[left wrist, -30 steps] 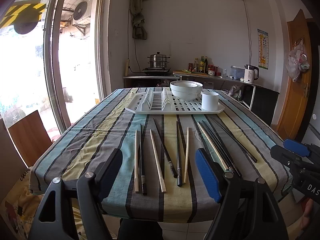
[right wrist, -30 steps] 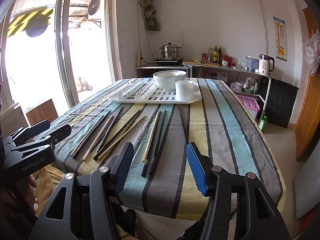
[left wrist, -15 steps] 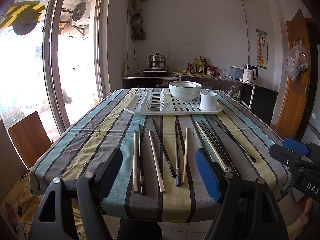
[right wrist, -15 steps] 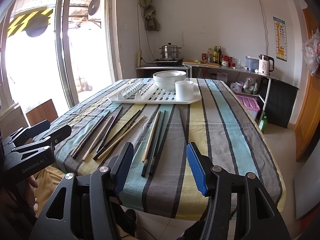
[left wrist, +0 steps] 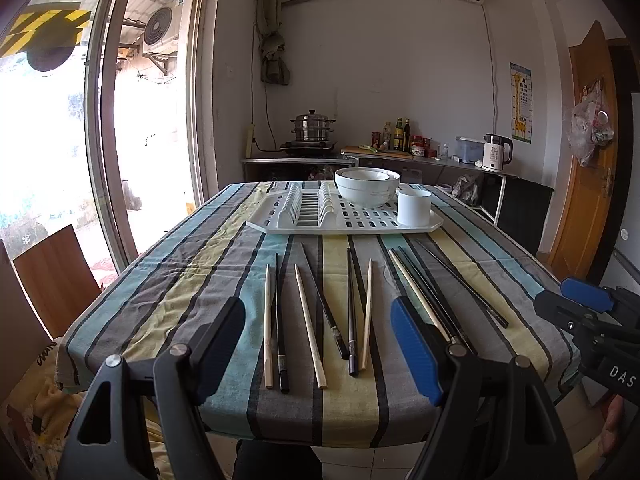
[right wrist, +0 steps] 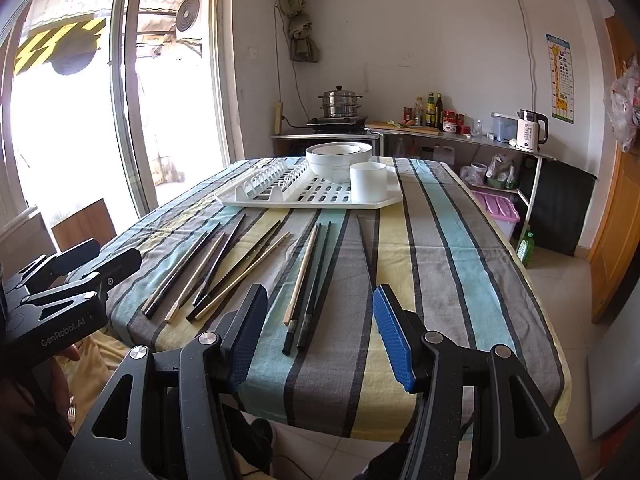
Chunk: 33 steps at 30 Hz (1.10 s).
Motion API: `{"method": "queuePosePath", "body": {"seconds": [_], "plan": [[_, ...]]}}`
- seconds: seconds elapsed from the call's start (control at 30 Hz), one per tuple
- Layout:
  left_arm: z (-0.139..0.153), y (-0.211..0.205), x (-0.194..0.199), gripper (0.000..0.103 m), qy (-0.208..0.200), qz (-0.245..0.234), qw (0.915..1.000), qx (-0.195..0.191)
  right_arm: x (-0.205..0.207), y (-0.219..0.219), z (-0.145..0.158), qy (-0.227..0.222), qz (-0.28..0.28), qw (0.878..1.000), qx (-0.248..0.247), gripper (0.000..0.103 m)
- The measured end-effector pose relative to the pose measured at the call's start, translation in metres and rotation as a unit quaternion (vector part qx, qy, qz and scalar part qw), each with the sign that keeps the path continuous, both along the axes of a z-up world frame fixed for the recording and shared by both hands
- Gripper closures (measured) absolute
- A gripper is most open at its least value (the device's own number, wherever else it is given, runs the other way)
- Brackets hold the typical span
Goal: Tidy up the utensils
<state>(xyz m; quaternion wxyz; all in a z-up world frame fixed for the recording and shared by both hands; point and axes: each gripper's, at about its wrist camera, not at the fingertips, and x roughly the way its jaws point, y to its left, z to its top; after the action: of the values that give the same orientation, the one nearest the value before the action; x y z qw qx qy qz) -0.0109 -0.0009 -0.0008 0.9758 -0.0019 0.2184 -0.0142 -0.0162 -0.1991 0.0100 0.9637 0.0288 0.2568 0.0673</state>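
Several black and pale wooden chopsticks (left wrist: 350, 312) lie side by side on the striped tablecloth (left wrist: 192, 280), pointing toward a white dish rack (left wrist: 344, 224). The rack holds stacked white bowls (left wrist: 366, 190) and a white cup (left wrist: 414, 208). My left gripper (left wrist: 320, 344) hangs open over the table's near edge, level with the chopsticks' near ends and holding nothing. My right gripper (right wrist: 320, 334) is open too, just in front of a wooden and black group of chopsticks (right wrist: 300, 276). Each gripper shows at the edge of the other's view: the right gripper (left wrist: 584, 304) and the left gripper (right wrist: 80, 272).
A wooden chair back (left wrist: 56, 276) stands left of the table by the glass door. Behind the table, a counter (right wrist: 440, 132) carries a steel pot, bottles and a kettle (right wrist: 528, 130). A purple bin (right wrist: 496, 208) sits on the floor at the right.
The left wrist view has drifted a little. Both grippers stay open and nothing on the table has moved.
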Motion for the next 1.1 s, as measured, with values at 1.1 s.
{"method": "queuePosePath", "body": {"seconds": [1.1], "plan": [[-0.0041, -0.0018, 0.0062, 0.028, 0.007, -0.016, 0.9998, -0.008, 0.0011, 0.0001, 0.0005, -0.002, 0.002, 1.0, 0.0, 0.047]]}}
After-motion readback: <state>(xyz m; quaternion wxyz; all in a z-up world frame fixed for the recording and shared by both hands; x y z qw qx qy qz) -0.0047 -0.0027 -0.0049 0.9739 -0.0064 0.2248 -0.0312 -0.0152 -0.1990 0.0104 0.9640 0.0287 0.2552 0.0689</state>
